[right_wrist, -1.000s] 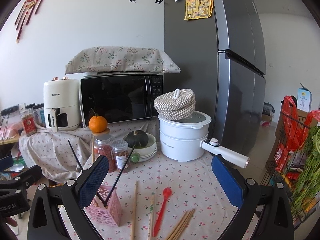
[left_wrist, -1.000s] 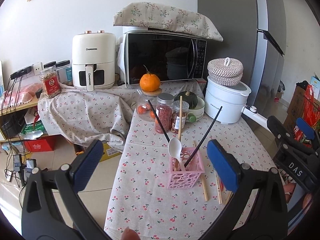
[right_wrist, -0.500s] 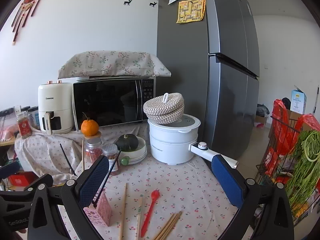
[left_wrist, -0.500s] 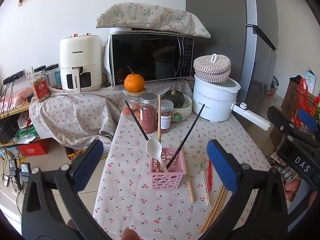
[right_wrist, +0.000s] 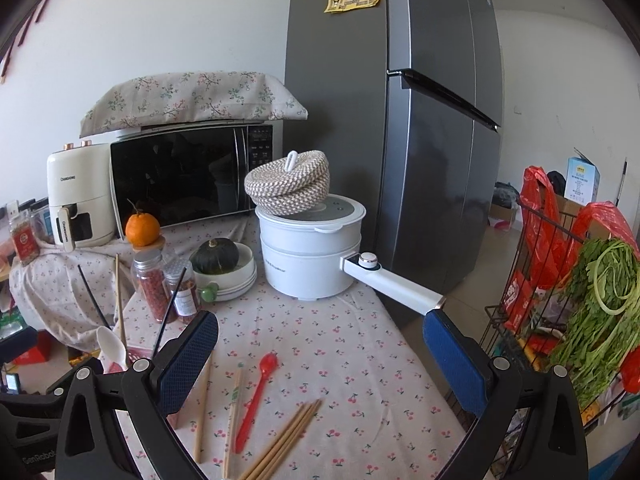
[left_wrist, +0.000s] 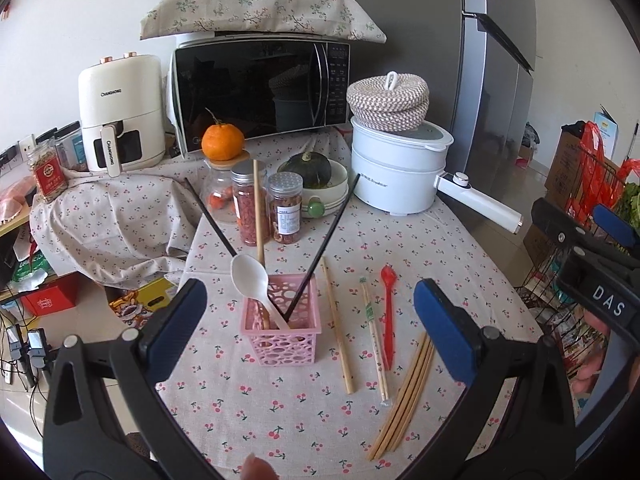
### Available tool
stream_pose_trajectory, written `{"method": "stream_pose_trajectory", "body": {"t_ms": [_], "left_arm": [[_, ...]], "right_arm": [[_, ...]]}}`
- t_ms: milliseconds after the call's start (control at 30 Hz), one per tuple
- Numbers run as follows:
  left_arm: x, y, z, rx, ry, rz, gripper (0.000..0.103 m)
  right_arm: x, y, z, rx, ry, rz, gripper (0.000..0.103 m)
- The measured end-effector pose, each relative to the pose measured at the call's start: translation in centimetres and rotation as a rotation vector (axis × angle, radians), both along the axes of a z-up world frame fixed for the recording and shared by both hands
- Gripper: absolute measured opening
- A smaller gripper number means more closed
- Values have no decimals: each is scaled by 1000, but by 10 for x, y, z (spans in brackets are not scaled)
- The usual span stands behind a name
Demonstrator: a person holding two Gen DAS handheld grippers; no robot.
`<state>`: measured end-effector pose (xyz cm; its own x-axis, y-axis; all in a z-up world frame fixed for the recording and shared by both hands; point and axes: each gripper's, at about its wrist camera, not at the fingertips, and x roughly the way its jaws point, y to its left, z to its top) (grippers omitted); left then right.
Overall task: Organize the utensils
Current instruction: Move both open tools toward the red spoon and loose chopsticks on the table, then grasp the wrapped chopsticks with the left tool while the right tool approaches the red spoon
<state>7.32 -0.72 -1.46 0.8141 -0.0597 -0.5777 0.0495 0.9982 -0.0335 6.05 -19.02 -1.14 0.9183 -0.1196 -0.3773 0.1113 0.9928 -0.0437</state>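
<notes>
Now the left gripper has drifted rightward, its view taking in more loose utensils than a second ago. "CHANGHONG" marks the cream air fryer; "DAS" labels the right gripper. Both grippers gape empty. The pink perforated plastic basket sits between the left fingers; the red plastic spoon lies between the right ones.

A cherry-print tablecloth carries a pink basket, loose chopsticks, a red spoon and jars.

One pink basket, two spoons, two black chopsticks, four jars, one orange, one squash.
</notes>
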Motion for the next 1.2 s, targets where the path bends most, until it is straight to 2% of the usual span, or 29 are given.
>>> {"method": "stream_pose_trajectory", "body": {"t_ms": [267,400,633,700,867,900,967,1067,1200], "left_arm": [[14,-25,-18,-12,88,-71,103],[27,-37,-32,-6,207,-105,103],[44,-63,-49,16,316,-182,102],[54,-71,-56,3,363,-202,97],[80,-96,-78,2,477,-252,57],[87,-99,-83,3,495,-248,52],[102,-104,-93,25,519,-220,33],[124,-112,-106,71,545,-174,21],[151,-115,-129,126,592,-107,18]], "right_arm": [[27,-36,-24,43,163,-26,103],[46,-52,-42,55,258,-42,103],[81,-76,-77,88,453,-18,103],[87,-85,-86,112,491,-20,103],[97,-103,-98,175,545,-17,103],[98,-106,-99,179,551,-15,103],[101,-111,-101,196,566,-8,103],[104,-119,-105,226,585,-5,103],[109,-125,-111,253,607,4,103]]}}
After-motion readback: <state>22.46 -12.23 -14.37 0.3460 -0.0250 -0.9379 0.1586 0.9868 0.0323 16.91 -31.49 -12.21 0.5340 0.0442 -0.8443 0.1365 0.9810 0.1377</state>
